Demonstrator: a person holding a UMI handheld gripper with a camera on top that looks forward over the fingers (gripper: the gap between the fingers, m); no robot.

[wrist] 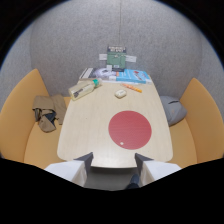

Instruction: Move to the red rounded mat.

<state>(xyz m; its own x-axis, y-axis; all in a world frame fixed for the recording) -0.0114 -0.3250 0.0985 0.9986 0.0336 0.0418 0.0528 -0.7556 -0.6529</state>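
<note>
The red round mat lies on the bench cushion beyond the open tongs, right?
Not quite: the gripper view shows the red round mat lying on the table, not the bench cushion, beyond the open tongs.

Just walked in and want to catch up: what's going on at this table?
A person is holding a handheld claw over the near edge of a pale table. Its fingers are open and hold nothing. The red round mat lies flat on the table just ahead of the fingers, slightly to the right, so the claw has not reached it yet. Books, a bottle and small items sit at the far end, beyond the mat. A bag rests on the orange bench beside the table.
</note>
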